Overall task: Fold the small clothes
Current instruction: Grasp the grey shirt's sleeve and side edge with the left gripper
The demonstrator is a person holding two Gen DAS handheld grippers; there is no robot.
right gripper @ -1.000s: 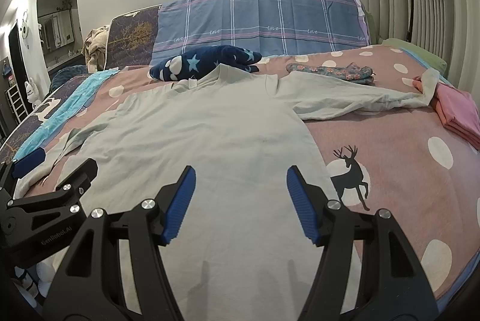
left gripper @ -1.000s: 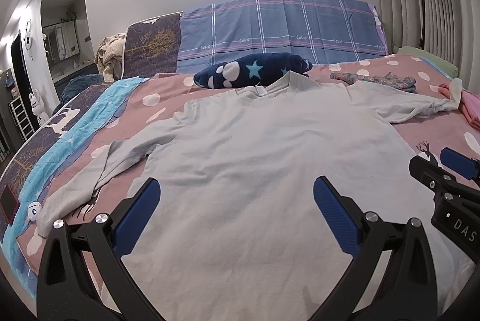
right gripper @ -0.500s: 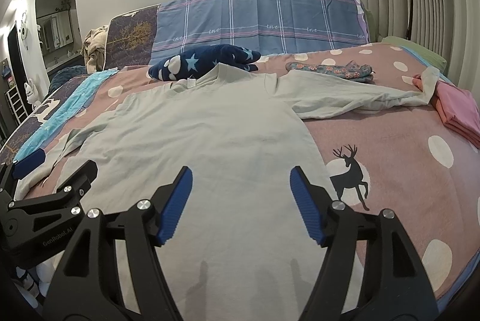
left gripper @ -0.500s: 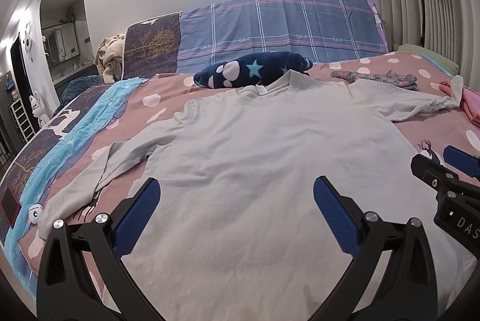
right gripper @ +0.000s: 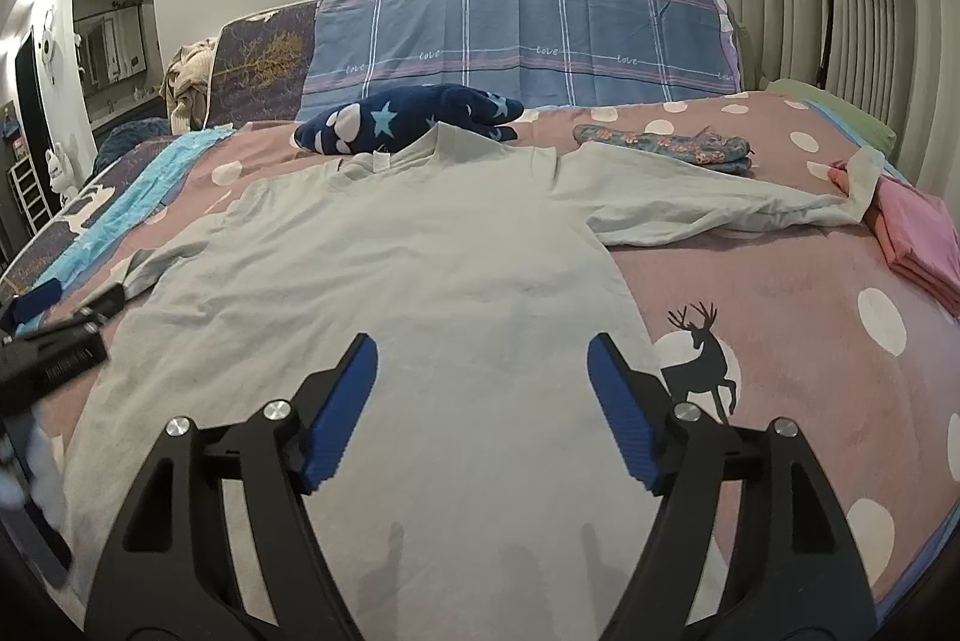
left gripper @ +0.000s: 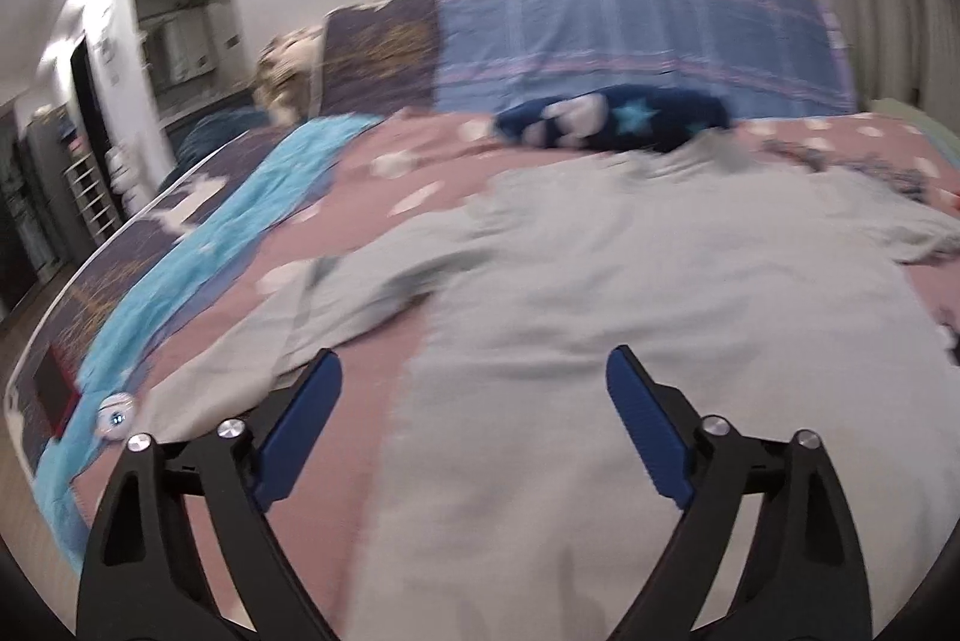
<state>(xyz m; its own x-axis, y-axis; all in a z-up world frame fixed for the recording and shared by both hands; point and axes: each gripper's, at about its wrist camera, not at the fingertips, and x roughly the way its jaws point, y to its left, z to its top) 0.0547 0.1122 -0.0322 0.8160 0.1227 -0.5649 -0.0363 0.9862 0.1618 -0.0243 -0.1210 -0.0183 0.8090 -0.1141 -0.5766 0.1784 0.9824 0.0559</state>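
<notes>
A pale grey long-sleeved shirt [right gripper: 420, 281] lies flat, front down the bed, collar at the far end, both sleeves spread out. It also shows blurred in the left wrist view [left gripper: 660, 293]. My left gripper [left gripper: 474, 401] is open and empty, low over the shirt's left edge near the left sleeve [left gripper: 258, 359]. My right gripper [right gripper: 483, 377] is open and empty above the shirt's lower middle. The left gripper's body [right gripper: 54, 341] shows at the left edge of the right wrist view.
The bed has a pink dotted cover [right gripper: 810, 317] with a deer print. A navy star pillow [right gripper: 408, 119], a floral folded cloth [right gripper: 666, 143] and pink folded clothes [right gripper: 918, 239] lie on it. A blue blanket [left gripper: 198, 251] runs along the left edge.
My left gripper has swung quickly left, toward the shirt's left sleeve and edge; its view is blurred. My right gripper has barely moved. Both stay open.
</notes>
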